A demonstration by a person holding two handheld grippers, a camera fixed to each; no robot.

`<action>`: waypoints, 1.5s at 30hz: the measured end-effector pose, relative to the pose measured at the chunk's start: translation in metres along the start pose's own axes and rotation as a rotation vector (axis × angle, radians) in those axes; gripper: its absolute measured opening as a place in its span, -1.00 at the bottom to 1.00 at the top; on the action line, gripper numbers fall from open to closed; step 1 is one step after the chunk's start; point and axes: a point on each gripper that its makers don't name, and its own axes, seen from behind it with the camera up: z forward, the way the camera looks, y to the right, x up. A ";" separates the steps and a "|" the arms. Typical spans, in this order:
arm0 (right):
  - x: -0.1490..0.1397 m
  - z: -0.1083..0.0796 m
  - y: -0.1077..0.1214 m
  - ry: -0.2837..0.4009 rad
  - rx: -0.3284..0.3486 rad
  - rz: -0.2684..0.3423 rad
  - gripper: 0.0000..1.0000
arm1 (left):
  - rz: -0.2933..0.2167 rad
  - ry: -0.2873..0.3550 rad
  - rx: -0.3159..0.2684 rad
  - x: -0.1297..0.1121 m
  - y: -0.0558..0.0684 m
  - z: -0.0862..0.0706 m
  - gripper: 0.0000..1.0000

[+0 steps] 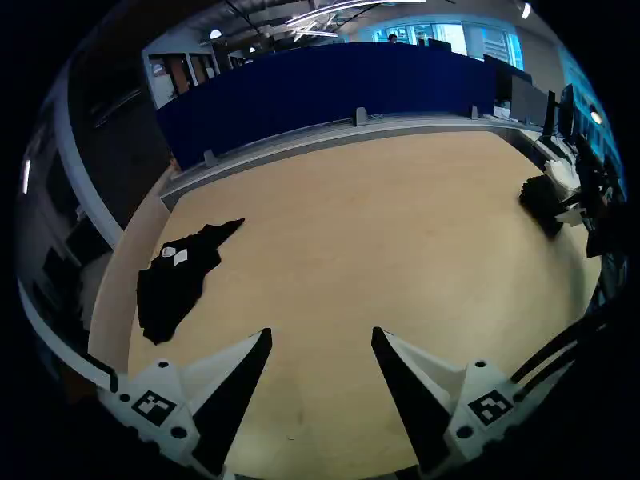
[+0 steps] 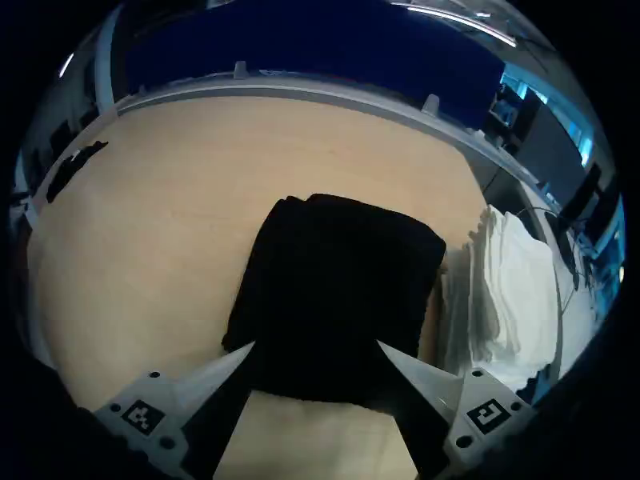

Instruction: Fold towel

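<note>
In the left gripper view a crumpled black towel (image 1: 178,276) with white tags lies on the wooden table (image 1: 384,240) at the far left. My left gripper (image 1: 321,332) hangs open over bare wood, well to the right of it. In the right gripper view a folded black towel (image 2: 336,280) lies right in front of my right gripper (image 2: 316,346). Its fingers stand wide apart over the towel's near edge, so the gripper is open. The crumpled towel (image 2: 74,170) also appears small at the far left there.
A stack of folded white towels (image 2: 512,296) sits to the right of the black one, near the table edge. A blue partition (image 1: 320,88) runs along the table's far side. Dark folded cloth (image 1: 544,204) lies at the right edge, with monitors beyond.
</note>
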 end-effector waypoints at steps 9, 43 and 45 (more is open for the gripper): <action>0.011 -0.004 0.000 0.016 0.008 -0.016 0.95 | 0.000 -0.001 0.002 0.001 0.000 0.001 0.85; 0.073 0.041 0.036 0.025 0.034 -0.051 0.96 | -0.002 -0.040 0.047 -0.012 -0.009 -0.001 0.85; 0.072 0.043 0.036 0.020 0.040 -0.053 0.96 | -0.001 -0.041 0.048 -0.012 -0.008 -0.001 0.85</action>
